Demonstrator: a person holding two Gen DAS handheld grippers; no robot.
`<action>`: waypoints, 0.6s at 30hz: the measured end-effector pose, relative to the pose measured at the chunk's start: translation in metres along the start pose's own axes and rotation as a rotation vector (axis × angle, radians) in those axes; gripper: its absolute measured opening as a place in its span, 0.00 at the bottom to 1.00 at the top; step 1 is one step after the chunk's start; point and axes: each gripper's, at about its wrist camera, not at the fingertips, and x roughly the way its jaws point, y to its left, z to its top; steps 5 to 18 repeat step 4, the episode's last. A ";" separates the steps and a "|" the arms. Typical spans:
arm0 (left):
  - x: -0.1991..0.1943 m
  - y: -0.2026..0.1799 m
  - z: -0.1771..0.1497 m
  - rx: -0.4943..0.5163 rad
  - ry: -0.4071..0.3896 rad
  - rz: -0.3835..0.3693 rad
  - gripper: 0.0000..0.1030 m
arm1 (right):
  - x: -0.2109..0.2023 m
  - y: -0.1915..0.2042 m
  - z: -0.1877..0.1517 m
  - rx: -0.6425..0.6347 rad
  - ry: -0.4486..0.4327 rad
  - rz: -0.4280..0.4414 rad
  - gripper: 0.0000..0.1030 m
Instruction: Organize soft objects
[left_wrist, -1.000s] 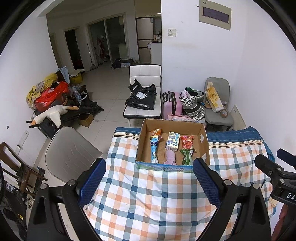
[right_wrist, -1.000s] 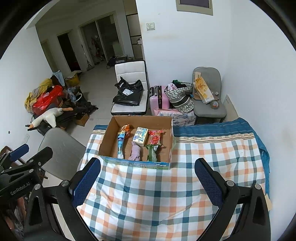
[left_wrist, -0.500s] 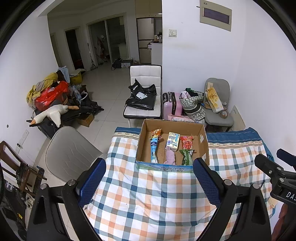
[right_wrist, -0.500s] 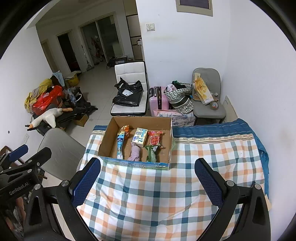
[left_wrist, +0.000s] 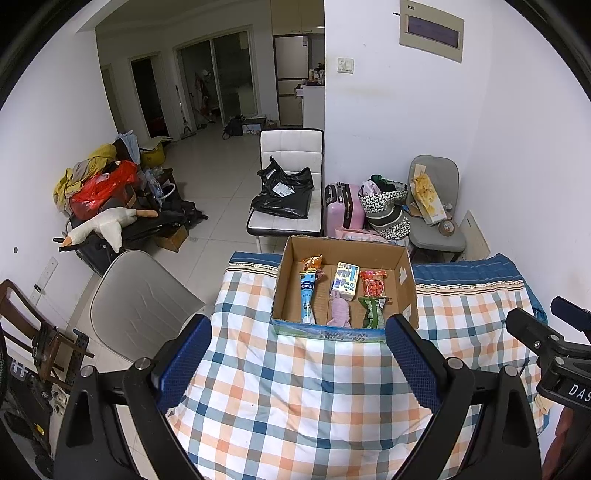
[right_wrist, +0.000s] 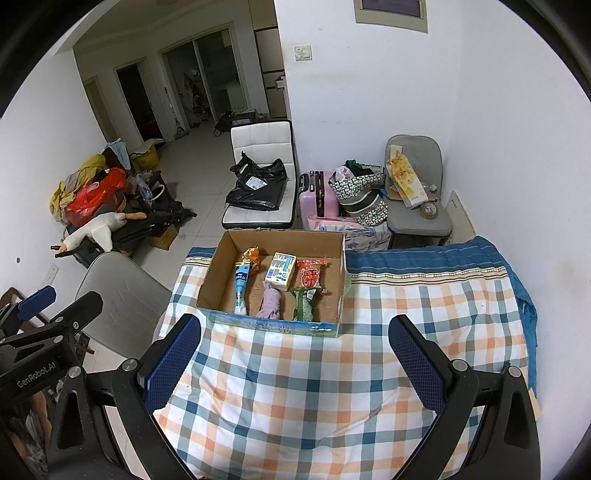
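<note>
An open cardboard box (left_wrist: 404, 280) (right_wrist: 216, 275) sits on the checked tablecloth (left_wrist: 295, 398) (right_wrist: 295, 387). In it lie a blue tube (left_wrist: 307, 297) (right_wrist: 241, 288), an orange packet (left_wrist: 312, 263), a white carton pack (left_wrist: 345, 280) (right_wrist: 280, 271), a red packet (left_wrist: 373, 283) (right_wrist: 311, 277), a purple soft cloth (left_wrist: 340, 312) (right_wrist: 271, 301) and a green packet (left_wrist: 373, 314) (right_wrist: 304, 305). My left gripper (left_wrist: 297, 325) hovers open and empty just short of the box's near wall. My right gripper (right_wrist: 294, 325) is likewise open and empty, slightly right of the box.
A grey chair (left_wrist: 140, 299) stands off the table's left edge. Beyond the table are a white chair with a black bag (left_wrist: 282, 192), a pink suitcase (left_wrist: 343, 206) and a loaded grey chair (left_wrist: 436, 206). A white wall closes the right side.
</note>
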 end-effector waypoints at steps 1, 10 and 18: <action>0.000 0.000 0.000 0.001 0.000 0.000 0.94 | 0.000 -0.001 0.000 0.001 0.000 0.001 1.00; -0.001 0.000 0.000 0.003 -0.001 -0.001 0.94 | 0.000 0.000 0.000 -0.001 0.000 0.003 1.00; -0.001 0.000 0.000 0.003 -0.001 -0.001 0.94 | 0.000 0.000 0.000 -0.001 0.000 0.003 1.00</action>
